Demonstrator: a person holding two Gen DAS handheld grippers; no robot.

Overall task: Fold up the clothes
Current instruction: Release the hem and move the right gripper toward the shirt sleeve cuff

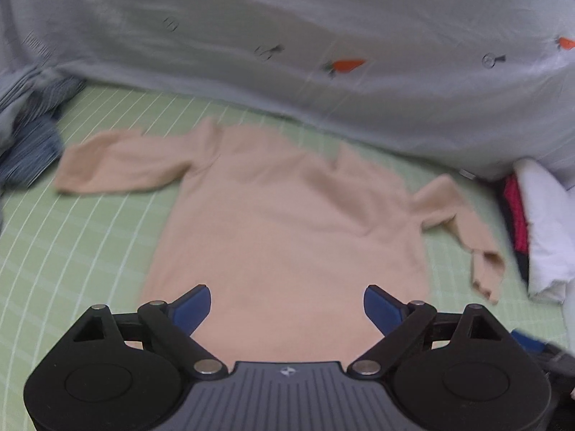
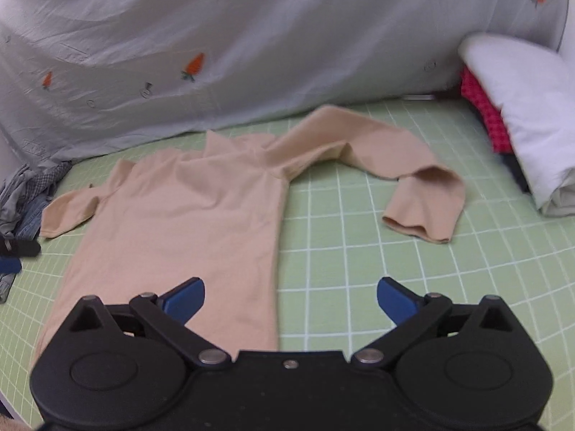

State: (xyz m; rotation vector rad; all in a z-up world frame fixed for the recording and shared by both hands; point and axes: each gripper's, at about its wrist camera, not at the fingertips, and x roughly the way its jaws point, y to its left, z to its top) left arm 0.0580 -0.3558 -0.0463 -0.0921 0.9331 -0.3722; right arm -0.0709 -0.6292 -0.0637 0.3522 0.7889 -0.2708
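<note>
A beige long-sleeved top (image 1: 280,215) lies spread flat on the green checked sheet (image 1: 79,251), neck away from me. Its left sleeve (image 1: 118,165) lies out to the left. Its right sleeve (image 2: 395,165) bends out and back toward me, cuff (image 2: 417,222) on the sheet. My left gripper (image 1: 287,305) is open and empty above the top's lower hem. My right gripper (image 2: 291,298) is open and empty above the top's right edge (image 2: 276,251), near the hem. The top also shows in the right wrist view (image 2: 187,215).
A grey quilt with carrot prints (image 1: 323,36) is bunched along the far side. Blue striped and denim clothes (image 1: 28,143) are piled at the left. A white folded cloth (image 2: 532,107) over a red checked garment (image 2: 481,107) lies at the right.
</note>
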